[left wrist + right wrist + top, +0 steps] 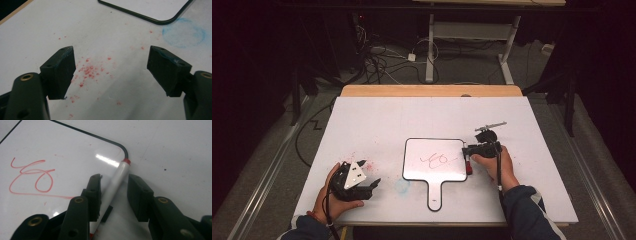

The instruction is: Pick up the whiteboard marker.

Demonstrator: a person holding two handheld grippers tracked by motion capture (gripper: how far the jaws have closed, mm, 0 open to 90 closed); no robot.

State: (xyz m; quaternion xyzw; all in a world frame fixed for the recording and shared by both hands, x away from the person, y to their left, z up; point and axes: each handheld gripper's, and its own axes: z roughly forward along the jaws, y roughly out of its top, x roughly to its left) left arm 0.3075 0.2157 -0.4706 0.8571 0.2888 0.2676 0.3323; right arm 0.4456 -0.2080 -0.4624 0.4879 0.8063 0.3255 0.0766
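One white marker (red-capped), lying flat

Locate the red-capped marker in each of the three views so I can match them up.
High view: the marker lies at the right edge of the small whiteboard, under the right gripper.
Left gripper view: not in it.
Right gripper view: it runs up between the two jaws, cap end at the board's rounded corner.
Shared landmark: the whiteboard's dark rim, seen in every view; the red scribble links the high and right gripper views.
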